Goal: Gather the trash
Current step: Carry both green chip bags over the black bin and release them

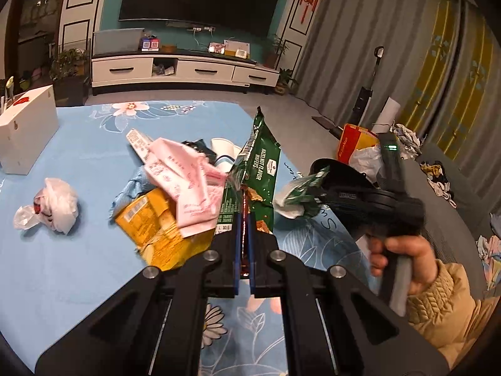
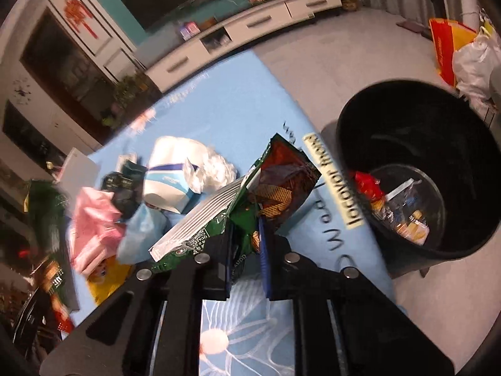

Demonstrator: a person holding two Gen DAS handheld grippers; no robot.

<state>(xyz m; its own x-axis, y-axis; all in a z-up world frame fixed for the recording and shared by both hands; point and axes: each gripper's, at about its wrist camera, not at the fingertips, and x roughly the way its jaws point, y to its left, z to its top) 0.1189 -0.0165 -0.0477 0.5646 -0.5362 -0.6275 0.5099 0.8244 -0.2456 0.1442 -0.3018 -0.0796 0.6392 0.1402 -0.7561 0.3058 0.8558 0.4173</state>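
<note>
My left gripper (image 1: pixel 244 219) is shut on a long green hazelnut wafer wrapper (image 1: pixel 258 169), held upright above the blue flowered table (image 1: pixel 78 250). My right gripper (image 2: pixel 247 235) is shut on a crumpled green wafer wrapper (image 2: pixel 275 181); it shows in the left wrist view (image 1: pixel 308 188) to the right. A black trash bin (image 2: pixel 416 169) with several wrappers inside stands on the floor right of the table. A pink wrapper (image 1: pixel 184 175), a yellow packet (image 1: pixel 156 232), a paper cup (image 2: pixel 169 175) and a crumpled white plastic bag (image 1: pixel 53 206) lie on the table.
A white box (image 1: pixel 25 134) stands at the table's far left. A red and yellow bag (image 2: pixel 451 44) and white bags lie on the floor beyond the bin. A grey sofa (image 1: pixel 454 206) with clutter is at the right.
</note>
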